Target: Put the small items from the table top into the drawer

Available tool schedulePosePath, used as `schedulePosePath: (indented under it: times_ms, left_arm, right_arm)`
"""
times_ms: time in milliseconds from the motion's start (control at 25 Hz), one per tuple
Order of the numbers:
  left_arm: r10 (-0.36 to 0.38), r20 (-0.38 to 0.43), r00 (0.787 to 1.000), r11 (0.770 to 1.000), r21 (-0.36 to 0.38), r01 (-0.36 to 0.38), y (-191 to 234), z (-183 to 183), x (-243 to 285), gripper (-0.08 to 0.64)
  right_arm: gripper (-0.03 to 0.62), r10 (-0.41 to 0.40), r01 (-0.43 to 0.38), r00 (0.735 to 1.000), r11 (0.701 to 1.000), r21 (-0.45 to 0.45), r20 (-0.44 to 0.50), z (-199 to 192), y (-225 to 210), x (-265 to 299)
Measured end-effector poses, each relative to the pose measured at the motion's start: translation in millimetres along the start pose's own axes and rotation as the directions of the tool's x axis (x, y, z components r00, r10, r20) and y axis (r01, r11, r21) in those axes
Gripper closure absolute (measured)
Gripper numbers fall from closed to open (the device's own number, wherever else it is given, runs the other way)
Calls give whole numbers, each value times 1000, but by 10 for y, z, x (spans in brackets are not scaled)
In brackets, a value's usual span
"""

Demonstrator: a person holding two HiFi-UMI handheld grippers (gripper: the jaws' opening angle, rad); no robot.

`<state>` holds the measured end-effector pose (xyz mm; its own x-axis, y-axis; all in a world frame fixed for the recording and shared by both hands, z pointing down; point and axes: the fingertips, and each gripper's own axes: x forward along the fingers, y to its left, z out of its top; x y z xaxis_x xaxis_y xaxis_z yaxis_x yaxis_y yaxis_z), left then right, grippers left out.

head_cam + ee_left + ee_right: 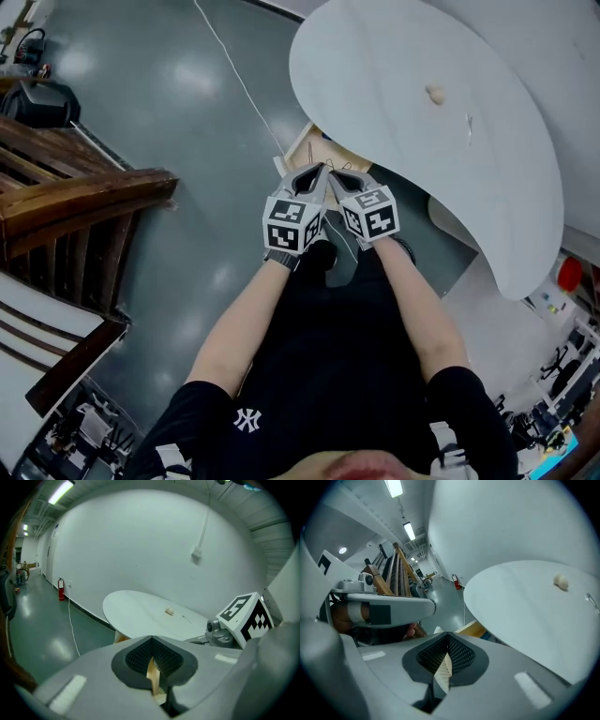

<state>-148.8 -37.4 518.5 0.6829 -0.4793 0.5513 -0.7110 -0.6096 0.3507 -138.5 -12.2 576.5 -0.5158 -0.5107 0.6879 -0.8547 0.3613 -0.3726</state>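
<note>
Two small items lying on the white table (375, 84): a pale beige lump (435, 94) near the middle of the top and, close beside it, a thin silvery piece (470, 127) too small to identify. Neither touched by a tool. Just off the table's rim, on the side nearest the person, left tool (151, 638) and right tool (446, 634) held side by side on bare forearms, tips nearly meeting and slanting down toward that rim. Left tool's jaws closed tip to tip, with only a sliver of pale wood seen through the gap behind the tips; nothing gripped. Right tool's jaws likewise pressed together and empty. Below the table's rim, straight ahead of the tools, a corner of the light wooden drawer (314, 142). Glossy grey floor all around the table, crossed by a white cable (239, 80) running in under the rim. Dark wooden steps (75, 202) well apart from the table, beyond the left tool.
</note>
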Motion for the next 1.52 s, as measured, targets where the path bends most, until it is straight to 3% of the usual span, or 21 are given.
schedulePosePath:
  times_ms: [320,920,1520]
  left_arm:
    - [-42,24,999,999,20,42,-356,368,-56,560]
    - [-149,82,985,985,95,141,-1392,1045,279,560]
    - [-164,51,985,983,92,159,-1973,1144,965,560]
  right_arm:
    - [569,-41,41,996,999,-6,83,318,-43,-578]
    - [569,-165,165,957,986,19,240,852,-673,-1681]
    - [569,-253,237,935,967,94,249,762,-1627,-2206]
